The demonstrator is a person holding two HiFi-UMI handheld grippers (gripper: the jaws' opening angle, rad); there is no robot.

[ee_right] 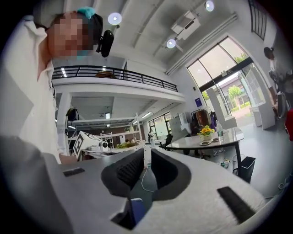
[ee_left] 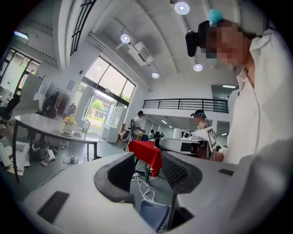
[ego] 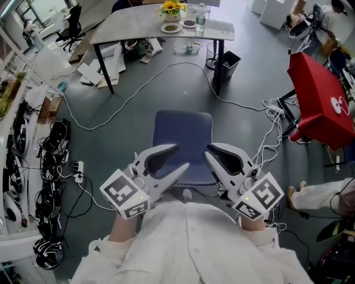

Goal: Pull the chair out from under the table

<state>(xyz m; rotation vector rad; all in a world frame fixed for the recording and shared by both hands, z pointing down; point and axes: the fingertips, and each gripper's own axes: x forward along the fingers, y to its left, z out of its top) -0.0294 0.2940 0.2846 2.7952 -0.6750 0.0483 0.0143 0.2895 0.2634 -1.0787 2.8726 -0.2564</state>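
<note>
Pointing level over the blue padded chair (ego: 183, 133), which stands well clear of the grey counter (ego: 133, 22), the left claw (ego: 182, 156) gapes empty and the right claw (ego: 207, 151) is nearly closed, empty.

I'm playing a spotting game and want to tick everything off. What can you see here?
chair: one, blue, on the grey floor, apart from the table
table: one, grey, far end
flowers: one bunch, yellow, on the table
water bottle: one, clear, on the table beside the flowers
bin: one, black, by a table leg
cables: several, white, across the floor
cover: one, red, right side
left gripper: one, white, above the chair, jaws apart, empty
right gripper: one, white, jaws a narrow gap apart, empty
shirt: one, white, bottom edge
</note>
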